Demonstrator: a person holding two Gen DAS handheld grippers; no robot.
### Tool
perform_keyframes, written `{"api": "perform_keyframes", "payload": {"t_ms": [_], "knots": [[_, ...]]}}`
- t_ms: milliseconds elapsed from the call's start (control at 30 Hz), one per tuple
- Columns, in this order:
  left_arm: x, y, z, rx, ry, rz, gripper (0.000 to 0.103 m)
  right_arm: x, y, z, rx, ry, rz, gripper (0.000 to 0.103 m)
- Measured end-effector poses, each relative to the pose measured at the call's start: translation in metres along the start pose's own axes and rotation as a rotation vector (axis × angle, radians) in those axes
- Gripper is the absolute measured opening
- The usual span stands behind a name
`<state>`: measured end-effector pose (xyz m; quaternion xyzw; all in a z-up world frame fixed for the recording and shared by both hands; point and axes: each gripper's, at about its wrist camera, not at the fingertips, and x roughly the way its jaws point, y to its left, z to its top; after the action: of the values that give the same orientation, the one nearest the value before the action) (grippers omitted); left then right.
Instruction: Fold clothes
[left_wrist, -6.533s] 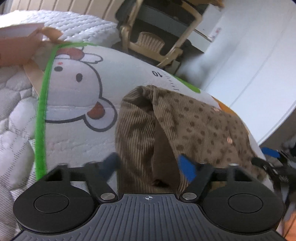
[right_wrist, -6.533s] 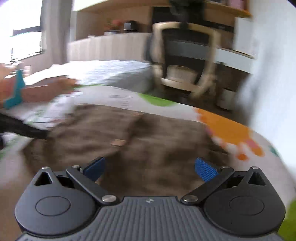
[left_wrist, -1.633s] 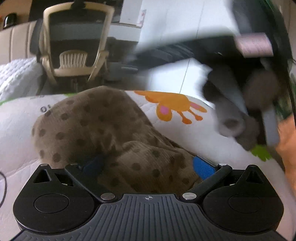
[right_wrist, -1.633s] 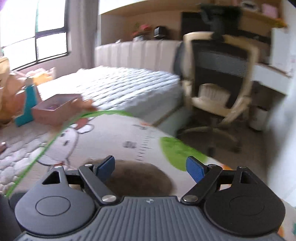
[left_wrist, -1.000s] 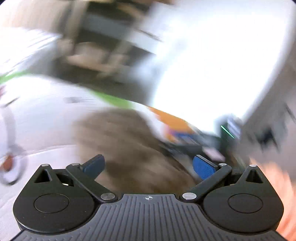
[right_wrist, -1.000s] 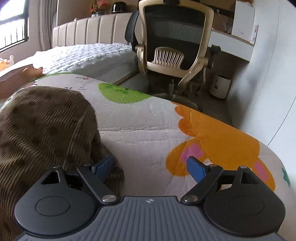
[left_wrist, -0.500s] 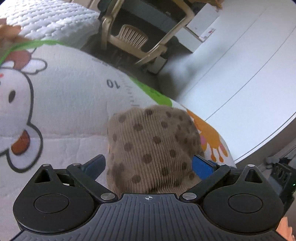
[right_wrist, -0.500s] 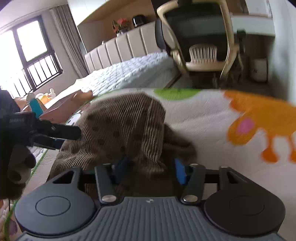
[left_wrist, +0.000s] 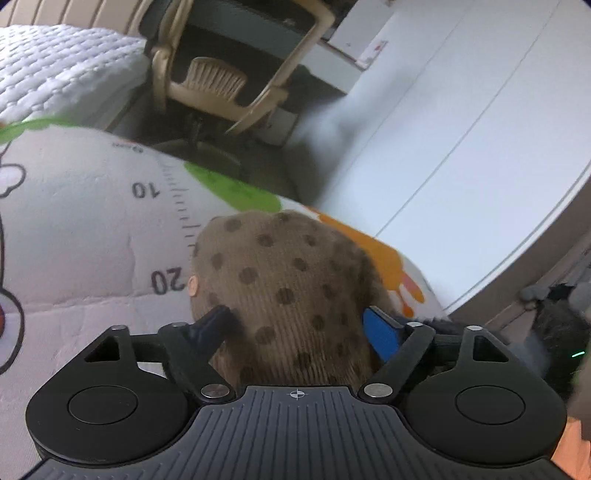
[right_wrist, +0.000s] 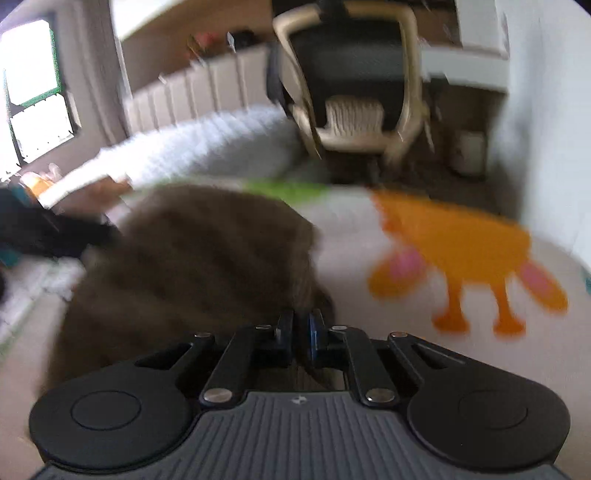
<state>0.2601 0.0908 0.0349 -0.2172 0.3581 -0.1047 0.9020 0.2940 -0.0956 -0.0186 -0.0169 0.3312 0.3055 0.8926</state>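
Note:
A brown corduroy garment with dark dots (left_wrist: 291, 280) lies bunched on a white printed play mat (left_wrist: 74, 229). My left gripper (left_wrist: 295, 328) is partly open, its blue-padded fingers either side of the near end of the bundle. In the blurred right wrist view the same garment (right_wrist: 199, 258) lies to the left, and my right gripper (right_wrist: 300, 332) is shut on its near right edge. The left gripper's black body (right_wrist: 48, 232) shows at the far left of that view.
The mat carries ruler marks, a green patch (left_wrist: 236, 188) and an orange animal print (right_wrist: 461, 251). Beyond it stand a beige office chair (left_wrist: 221, 74), a white quilted bed (left_wrist: 55, 74) and a white wall (left_wrist: 461, 129).
My right gripper has closed from half open onto the garment's edge. My left gripper's fingers have narrowed around the bundle and the view has shifted slightly.

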Motion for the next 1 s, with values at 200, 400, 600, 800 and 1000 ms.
{"api": "perform_keyframes", "payload": {"t_ms": [200, 400, 600, 800, 1000], "knots": [[-0.009, 0.011, 0.017, 0.056, -0.084, 0.08, 0.09, 0.002, -0.001, -0.003, -0.054, 0.017, -0.052, 0.008], [0.051, 0.019, 0.012, 0.083, 0.079, 0.167, 0.092, -0.044, 0.015, 0.019, -0.095, -0.13, 0.08, 0.04], [0.076, 0.017, 0.015, 0.119, 0.115, 0.188, 0.098, -0.023, 0.058, -0.014, -0.229, 0.028, 0.246, 0.062], [0.062, 0.004, 0.009, 0.199, 0.084, 0.221, 0.098, -0.015, 0.053, -0.025, -0.232, 0.041, 0.22, 0.064], [0.031, 0.004, -0.001, 0.184, 0.036, 0.152, 0.097, -0.019, 0.044, -0.031, -0.231, 0.039, 0.228, 0.066]]}}
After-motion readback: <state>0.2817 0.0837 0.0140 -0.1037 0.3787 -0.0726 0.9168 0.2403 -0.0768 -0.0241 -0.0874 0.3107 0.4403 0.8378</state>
